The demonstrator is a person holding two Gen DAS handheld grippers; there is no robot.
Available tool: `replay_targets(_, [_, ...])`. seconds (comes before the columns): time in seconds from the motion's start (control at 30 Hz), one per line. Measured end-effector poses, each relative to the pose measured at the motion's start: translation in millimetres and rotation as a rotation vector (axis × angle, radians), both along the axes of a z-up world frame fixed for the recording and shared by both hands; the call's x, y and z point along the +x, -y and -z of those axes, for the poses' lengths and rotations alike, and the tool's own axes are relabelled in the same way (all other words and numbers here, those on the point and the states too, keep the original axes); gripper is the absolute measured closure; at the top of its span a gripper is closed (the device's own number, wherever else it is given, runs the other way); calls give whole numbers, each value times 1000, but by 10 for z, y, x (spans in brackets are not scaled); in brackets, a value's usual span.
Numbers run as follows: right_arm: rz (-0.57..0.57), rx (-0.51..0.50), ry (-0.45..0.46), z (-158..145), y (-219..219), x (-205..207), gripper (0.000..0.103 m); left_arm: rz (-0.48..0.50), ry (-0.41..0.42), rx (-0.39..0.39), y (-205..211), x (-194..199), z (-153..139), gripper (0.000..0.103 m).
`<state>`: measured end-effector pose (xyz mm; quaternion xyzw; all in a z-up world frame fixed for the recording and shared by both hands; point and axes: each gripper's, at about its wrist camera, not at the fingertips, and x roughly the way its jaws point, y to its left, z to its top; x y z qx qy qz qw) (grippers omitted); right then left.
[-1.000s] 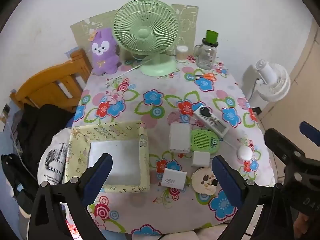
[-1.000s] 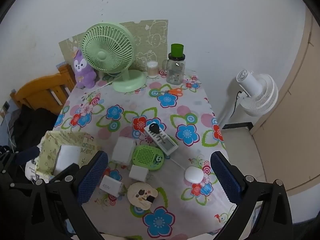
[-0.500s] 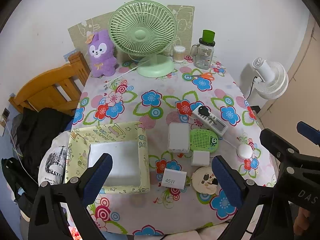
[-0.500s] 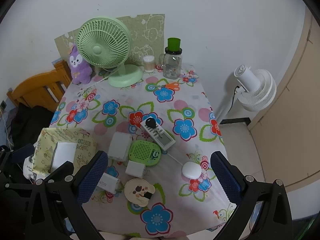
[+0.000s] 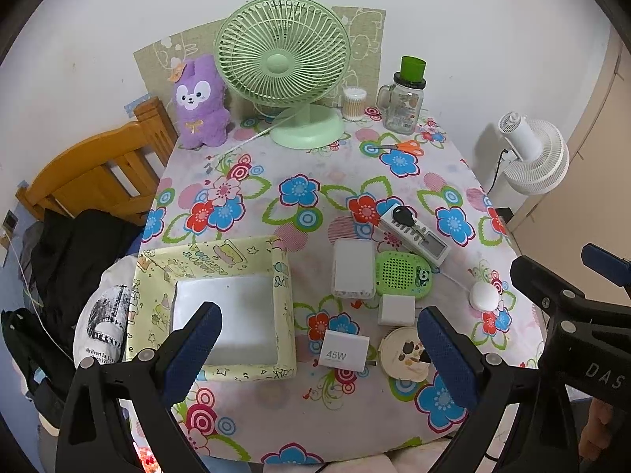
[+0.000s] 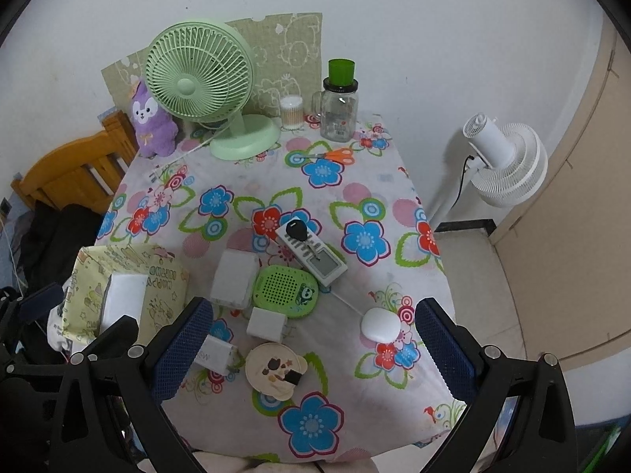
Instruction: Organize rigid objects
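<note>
Hovering above the table [image 5: 315,181], both tongs [image 5: 319,351] [image 6: 315,347] gape empty.

mid-table cloth [image 5: 315,181]: open | near edge: chargers [image 5: 344,352] packed close | back: fan [image 5: 282,59], jar [image 5: 404,106]

Left gripper [image 5: 317,349] fingers spread wide, right gripper [image 6: 313,345] fingers spread wide, both holding nothing
</note>
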<state>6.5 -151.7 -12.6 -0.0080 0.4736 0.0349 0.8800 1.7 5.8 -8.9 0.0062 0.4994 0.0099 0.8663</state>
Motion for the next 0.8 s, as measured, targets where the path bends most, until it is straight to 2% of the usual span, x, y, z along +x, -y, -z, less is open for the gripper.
replay_targets(0.8, [2,6,-13,59,80,76,0,-15,-7,-20,-18,25,85,3])
